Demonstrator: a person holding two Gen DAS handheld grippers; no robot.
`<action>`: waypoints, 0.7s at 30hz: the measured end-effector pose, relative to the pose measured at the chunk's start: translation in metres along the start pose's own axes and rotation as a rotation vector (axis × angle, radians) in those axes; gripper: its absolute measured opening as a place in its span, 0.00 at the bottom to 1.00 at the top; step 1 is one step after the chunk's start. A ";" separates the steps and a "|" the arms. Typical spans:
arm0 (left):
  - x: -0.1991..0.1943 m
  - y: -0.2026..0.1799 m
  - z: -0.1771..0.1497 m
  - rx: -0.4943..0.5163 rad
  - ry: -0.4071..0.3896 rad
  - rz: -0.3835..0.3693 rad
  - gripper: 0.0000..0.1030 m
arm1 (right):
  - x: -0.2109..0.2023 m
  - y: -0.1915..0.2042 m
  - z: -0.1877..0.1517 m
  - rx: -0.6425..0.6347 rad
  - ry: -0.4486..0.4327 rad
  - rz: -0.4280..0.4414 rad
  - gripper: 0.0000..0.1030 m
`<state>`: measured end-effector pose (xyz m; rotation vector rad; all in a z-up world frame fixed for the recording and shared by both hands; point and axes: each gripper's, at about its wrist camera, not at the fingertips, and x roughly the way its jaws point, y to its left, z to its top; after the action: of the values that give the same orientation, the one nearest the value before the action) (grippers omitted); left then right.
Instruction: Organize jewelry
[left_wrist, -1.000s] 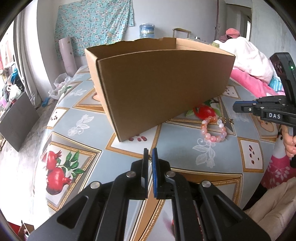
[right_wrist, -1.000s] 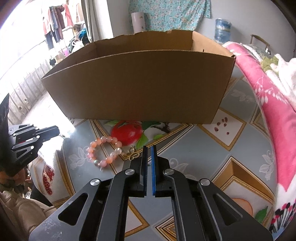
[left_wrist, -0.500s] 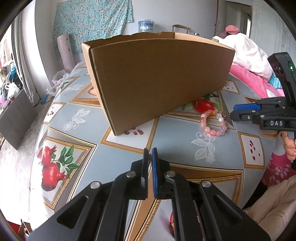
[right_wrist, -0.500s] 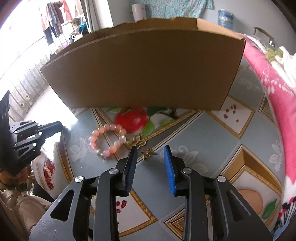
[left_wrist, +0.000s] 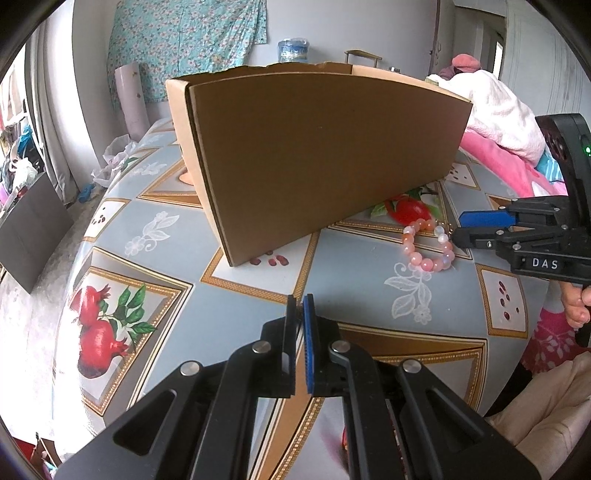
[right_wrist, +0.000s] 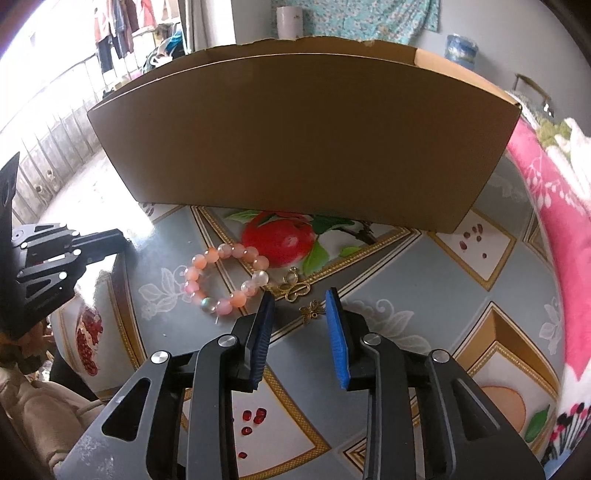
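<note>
A pink beaded bracelet (right_wrist: 225, 277) lies on the patterned tablecloth in front of a tall cardboard box (right_wrist: 303, 140). Two small gold butterfly-shaped pieces lie beside it, one (right_wrist: 295, 289) farther from me and one (right_wrist: 314, 312) nearer. My right gripper (right_wrist: 300, 302) is open, low over the table, with the nearer gold piece between its fingertips. In the left wrist view the bracelet (left_wrist: 428, 247) lies just left of the right gripper (left_wrist: 460, 227). My left gripper (left_wrist: 300, 308) is shut and empty, over the table left of the bracelet.
The box (left_wrist: 317, 155) takes up the middle of the round table (left_wrist: 155, 229), whose edge drops off at the left and front. A pink blanket (right_wrist: 554, 206) lies at the right. The inside of the box is hidden.
My right gripper has opened and moved down and forward to the gold pieces. My left gripper has lowered slightly and stays shut.
</note>
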<state>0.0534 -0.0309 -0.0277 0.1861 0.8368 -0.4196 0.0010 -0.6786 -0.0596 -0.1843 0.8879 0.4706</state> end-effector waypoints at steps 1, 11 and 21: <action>0.000 0.000 0.000 0.000 0.000 -0.001 0.03 | 0.000 0.001 0.000 0.000 -0.002 -0.002 0.24; 0.000 0.000 0.000 0.000 0.000 -0.001 0.03 | -0.002 0.004 0.000 0.000 -0.013 0.000 0.11; 0.000 0.001 0.000 0.001 0.000 0.001 0.03 | 0.000 -0.006 0.001 -0.005 -0.018 0.016 0.06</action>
<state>0.0536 -0.0303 -0.0278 0.1877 0.8365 -0.4194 0.0042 -0.6832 -0.0593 -0.1778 0.8710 0.4884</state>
